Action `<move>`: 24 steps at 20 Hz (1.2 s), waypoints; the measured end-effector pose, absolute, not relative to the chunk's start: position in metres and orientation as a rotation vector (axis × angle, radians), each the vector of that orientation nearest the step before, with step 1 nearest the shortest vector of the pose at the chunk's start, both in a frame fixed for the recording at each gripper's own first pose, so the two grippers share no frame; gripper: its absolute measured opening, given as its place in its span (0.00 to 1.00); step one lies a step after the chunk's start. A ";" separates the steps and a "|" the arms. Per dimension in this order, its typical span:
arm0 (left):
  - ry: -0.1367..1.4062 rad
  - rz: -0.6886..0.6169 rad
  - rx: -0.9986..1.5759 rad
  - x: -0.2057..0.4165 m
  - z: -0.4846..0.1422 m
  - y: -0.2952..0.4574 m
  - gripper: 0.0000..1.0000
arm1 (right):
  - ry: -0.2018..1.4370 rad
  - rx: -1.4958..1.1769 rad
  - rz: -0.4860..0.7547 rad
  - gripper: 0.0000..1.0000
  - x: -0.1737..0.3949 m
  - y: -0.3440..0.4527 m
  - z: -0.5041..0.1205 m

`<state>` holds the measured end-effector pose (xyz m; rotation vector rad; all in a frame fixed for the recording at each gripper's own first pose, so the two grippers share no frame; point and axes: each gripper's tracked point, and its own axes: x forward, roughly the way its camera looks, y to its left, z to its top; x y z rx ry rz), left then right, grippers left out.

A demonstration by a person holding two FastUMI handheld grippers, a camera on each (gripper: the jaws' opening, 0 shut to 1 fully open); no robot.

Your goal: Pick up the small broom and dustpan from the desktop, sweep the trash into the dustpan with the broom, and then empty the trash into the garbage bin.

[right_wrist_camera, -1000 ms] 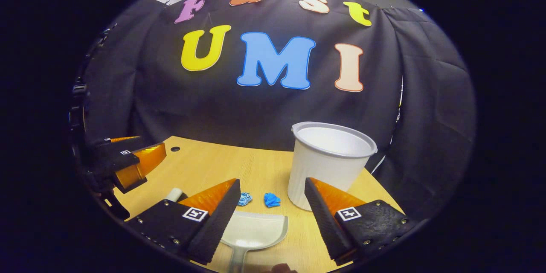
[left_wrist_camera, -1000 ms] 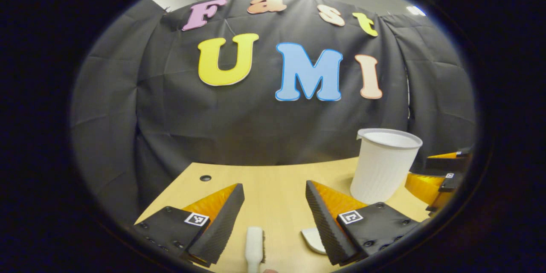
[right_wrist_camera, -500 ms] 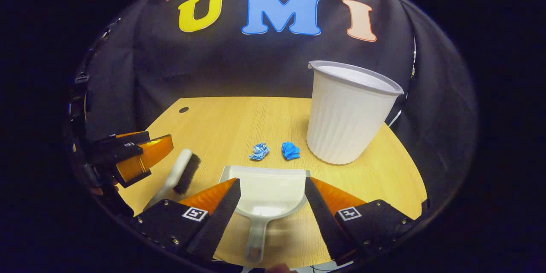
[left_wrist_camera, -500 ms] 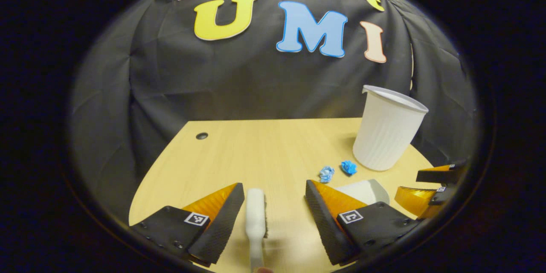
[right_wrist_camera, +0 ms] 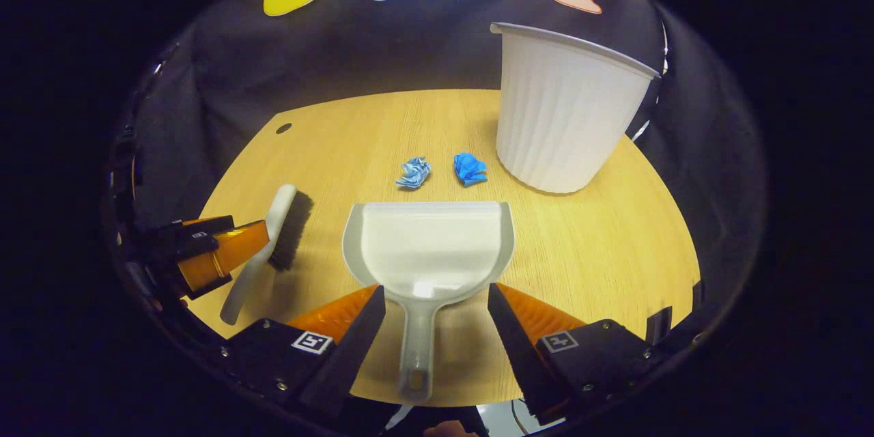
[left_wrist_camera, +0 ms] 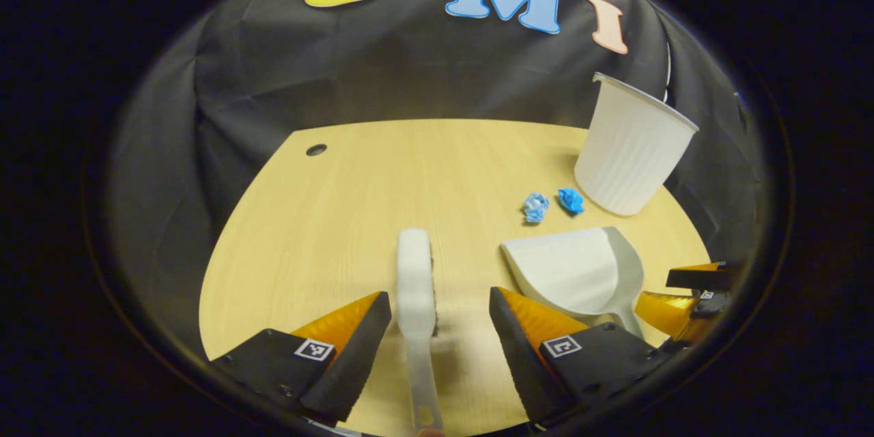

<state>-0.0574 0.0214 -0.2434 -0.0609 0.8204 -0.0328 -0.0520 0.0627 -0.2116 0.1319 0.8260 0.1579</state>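
Wooden desktop (right_wrist_camera: 601, 252) bears both tools, each lined up for grasping: left gripper (left_wrist_camera: 437, 314) spread astride broom (left_wrist_camera: 416, 287); right gripper (right_wrist_camera: 437, 307) spread astride dustpan (right_wrist_camera: 430, 246) handle, trash (right_wrist_camera: 444, 169) beyond near bin (right_wrist_camera: 567, 116)

Right hand-held gripper (right_wrist_camera: 437, 300) is open above the dustpan (right_wrist_camera: 429, 246), fingers either side of its handle, not touching. Dustpan lies flat on counter (right_wrist_camera: 601, 246), mouth toward two blue paper wads (right_wrist_camera: 442, 171). White bin (right_wrist_camera: 563, 116) upright just right of wads. Broom (right_wrist_camera: 270, 246) at left, w/ left hand-held gripper (right_wrist_camera: 222, 256) beside its handle.
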 end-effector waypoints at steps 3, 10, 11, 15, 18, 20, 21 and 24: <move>0.886 -0.027 -0.072 -0.066 -0.262 0.024 0.96 | 0.902 0.145 0.161 0.95 -0.056 0.064 -0.229; 1.007 -0.031 -0.070 -0.075 -0.297 0.034 0.96 | 1.013 0.143 0.180 0.95 -0.053 0.079 -0.260; 1.021 -0.032 -0.073 -0.074 -0.302 0.034 0.95 | 1.028 0.142 0.181 0.95 -0.053 0.082 -0.265; 1.067 -0.040 -0.073 -0.071 -0.315 0.034 0.96 | 1.073 0.135 0.189 0.95 -0.049 0.087 -0.277; 1.082 -0.040 -0.071 -0.069 -0.320 0.034 0.96 | 1.083 0.137 0.186 0.95 -0.042 0.089 -0.281; 1.087 -0.034 -0.069 -0.068 -0.322 0.035 0.84 | 1.081 0.134 0.184 0.92 -0.040 0.089 -0.282; 1.089 -0.030 -0.063 -0.068 -0.323 0.037 0.78 | 1.079 0.134 0.191 0.81 -0.040 0.091 -0.284; 1.095 -0.023 -0.057 -0.066 -0.326 0.038 0.72 | 1.071 0.104 0.184 0.69 -0.037 0.087 -0.290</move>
